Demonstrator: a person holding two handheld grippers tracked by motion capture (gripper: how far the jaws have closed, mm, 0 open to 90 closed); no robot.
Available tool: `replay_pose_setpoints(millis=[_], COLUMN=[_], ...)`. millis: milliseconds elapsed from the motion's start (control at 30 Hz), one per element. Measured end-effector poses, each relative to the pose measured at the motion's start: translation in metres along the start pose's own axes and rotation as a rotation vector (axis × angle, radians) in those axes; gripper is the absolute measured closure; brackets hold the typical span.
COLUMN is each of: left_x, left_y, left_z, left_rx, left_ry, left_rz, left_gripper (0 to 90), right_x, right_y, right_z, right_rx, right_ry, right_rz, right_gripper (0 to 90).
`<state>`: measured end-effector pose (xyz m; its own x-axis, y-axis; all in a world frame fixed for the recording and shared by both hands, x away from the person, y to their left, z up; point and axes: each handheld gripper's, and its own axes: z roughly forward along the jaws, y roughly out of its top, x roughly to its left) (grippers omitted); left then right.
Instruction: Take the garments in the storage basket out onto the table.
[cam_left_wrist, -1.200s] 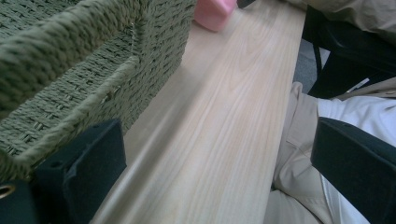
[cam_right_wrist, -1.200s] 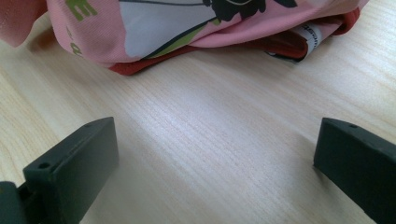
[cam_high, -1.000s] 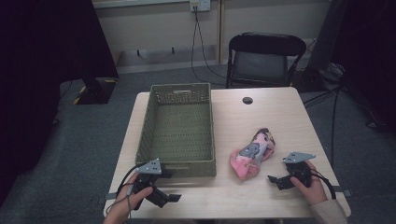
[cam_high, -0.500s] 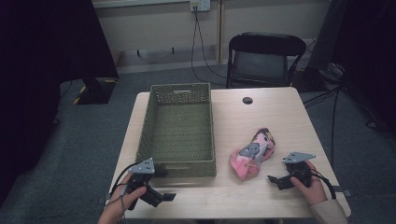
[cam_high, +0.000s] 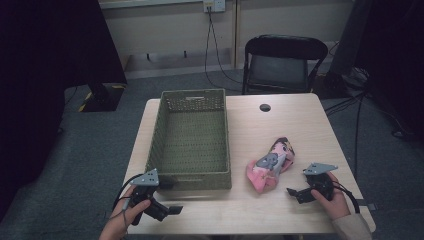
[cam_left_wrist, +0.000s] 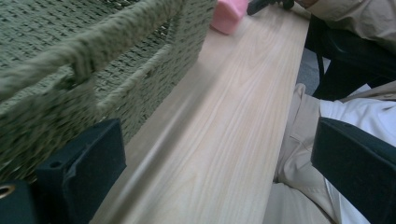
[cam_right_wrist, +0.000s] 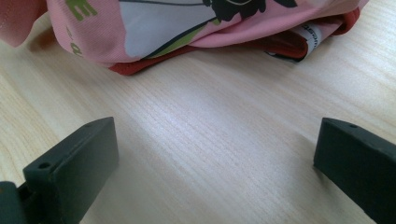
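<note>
right gripper (cam_high: 295, 194): sitting low over the table near the front right corner, jaws spread wide apart, nothing between them. In the right gripper view (cam_right_wrist: 215, 158) both black jaws are flanking bare wood, and the cloth is lying just ahead of the tips, not touching them.
right hand (cam_high: 334, 200): wrapping the gripper body from behind; beige sleeve cuff is showing at the bottom edge.
left gripper (cam_high: 172, 210): hovering at the front left edge of the table, just in front of the basket's near wall, jaws standing open and pointing right along the table edge. In the left gripper view (cam_left_wrist: 210, 154) one jaw is sitting right beside the woven wall, the other is hanging out over the person's lap.
left hand (cam_high: 131, 214): gripping the handle from below left, cable looping off to the left.
pink cloth bundle (cam_high: 270, 165): lying bunched on the table right of the basket, just left of and beyond the right gripper. Pink fabric with a grey printed patch and a red lining; a white label is peeking out in the right gripper view (cam_right_wrist: 205, 23).
basket (cam_high: 191, 176): green woven, rectangular, resting on the left half of the table, apart from the cloth.
table (cam_high: 300, 125): light wood, with a small dark round cap (cam_high: 265, 107) near the far edge.
folding chair (cam_high: 284, 65): standing behind the table's far side.
</note>
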<state>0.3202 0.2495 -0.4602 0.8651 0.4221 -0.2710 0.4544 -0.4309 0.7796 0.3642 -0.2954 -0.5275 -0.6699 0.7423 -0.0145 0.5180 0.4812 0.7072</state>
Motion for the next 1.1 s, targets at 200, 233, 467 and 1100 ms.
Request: replay_pose_setpoints(millis=[200,233,467,1100], left_x=[0.003,0.003,0.005,0.013], left_y=[-0.004,-0.004,-0.007,-0.021], left_z=[-0.004,-0.004,-0.01,-0.02], left_rx=[-0.001,-0.001,-0.004,0.009], left_ry=[0.004,0.004,0.023,0.055], left_rz=[-0.007,-0.007,-0.004,-0.008], left_gripper=[2.7,2.7,2.7,2.7], right_x=[0.0,0.0,0.0,0.0], right_y=[0.0,0.0,0.0,0.0], right_z=[0.0,0.0,0.0,0.0], right_rx=[0.0,0.0,0.0,0.0], right_ry=[0.0,0.0,0.0,0.0], right_rz=[0.0,0.001,0.0,0.0], right_gripper=[0.0,0.0,0.0,0.0])
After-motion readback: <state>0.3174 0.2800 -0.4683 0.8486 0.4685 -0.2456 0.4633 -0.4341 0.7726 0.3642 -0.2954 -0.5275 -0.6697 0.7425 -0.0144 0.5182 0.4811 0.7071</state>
